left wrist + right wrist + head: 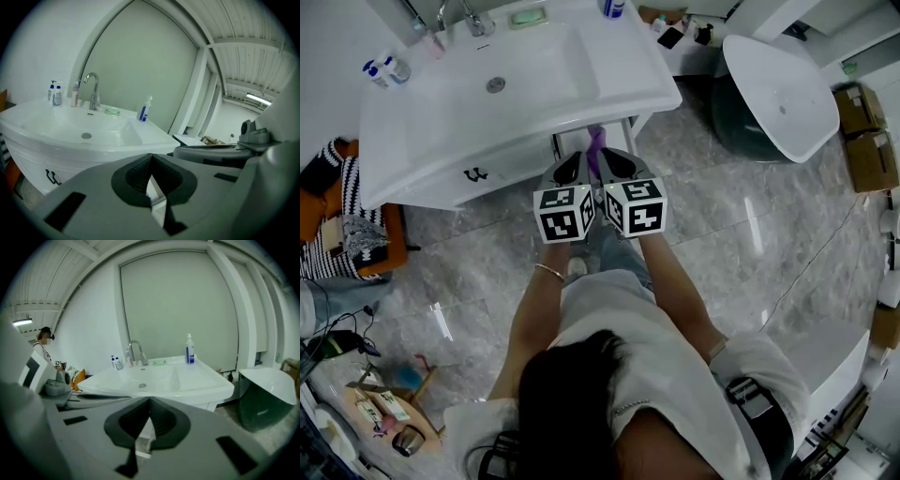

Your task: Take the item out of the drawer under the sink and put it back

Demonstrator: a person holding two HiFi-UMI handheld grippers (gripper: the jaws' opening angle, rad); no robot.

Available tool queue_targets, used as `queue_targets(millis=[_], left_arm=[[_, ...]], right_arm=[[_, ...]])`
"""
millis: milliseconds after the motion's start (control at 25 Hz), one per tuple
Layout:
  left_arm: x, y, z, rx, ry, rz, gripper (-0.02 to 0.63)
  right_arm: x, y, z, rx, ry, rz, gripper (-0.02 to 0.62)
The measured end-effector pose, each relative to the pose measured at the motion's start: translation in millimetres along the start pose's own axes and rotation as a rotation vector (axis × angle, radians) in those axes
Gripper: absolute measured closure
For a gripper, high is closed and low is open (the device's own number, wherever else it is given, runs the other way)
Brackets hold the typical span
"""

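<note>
The white sink [441, 103] stands on its cabinet, and the drawer [623, 122] under it is pulled out a little. A purple item [596, 142] shows in the drawer gap. My left gripper [577, 161] and right gripper [615, 157] hover side by side just in front of the drawer, one on each side of the purple item. In the left gripper view the pads [140, 173] meet with nothing between them, and a sliver of purple shows below. In the right gripper view the right gripper [150, 400] is shut too, and only the white drawer edge [144, 451] shows under it.
A faucet [93, 89], small soap bottles [54, 93] and a blue-and-white bottle [145, 110] stand on the sink rim. To the right a white tub [778, 94] sits on the marble floor near cardboard boxes [867, 136]. A striped cloth [337, 225] lies at the left.
</note>
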State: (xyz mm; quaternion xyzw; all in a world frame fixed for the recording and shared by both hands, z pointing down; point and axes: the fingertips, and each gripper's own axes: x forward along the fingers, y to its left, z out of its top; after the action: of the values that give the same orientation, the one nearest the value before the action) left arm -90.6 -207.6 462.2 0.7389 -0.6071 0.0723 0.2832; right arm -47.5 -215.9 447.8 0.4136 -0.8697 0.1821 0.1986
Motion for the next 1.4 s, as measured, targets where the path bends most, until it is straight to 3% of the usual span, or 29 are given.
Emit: queue_targets(millis=[480, 1160, 1280, 1400], left_arm=[[12, 0, -8, -0.018, 0.032, 0.023, 0.603], [59, 24, -53, -0.095, 0.205, 0.067, 0.603], [70, 26, -62, -0.107, 0.233, 0.070, 0.603], [82, 30, -72, -0.120, 0.260, 0.080, 0.603]], right_arm=[[4, -11, -6, 0.002, 0.029, 0.005, 0.580], [40, -52, -47, 0.104, 0.145, 0.002, 0.572], [50, -56, -54, 0.122, 0.168, 0.032, 0.507], [63, -62, -62, 0.134, 0.201, 0.038, 0.493]])
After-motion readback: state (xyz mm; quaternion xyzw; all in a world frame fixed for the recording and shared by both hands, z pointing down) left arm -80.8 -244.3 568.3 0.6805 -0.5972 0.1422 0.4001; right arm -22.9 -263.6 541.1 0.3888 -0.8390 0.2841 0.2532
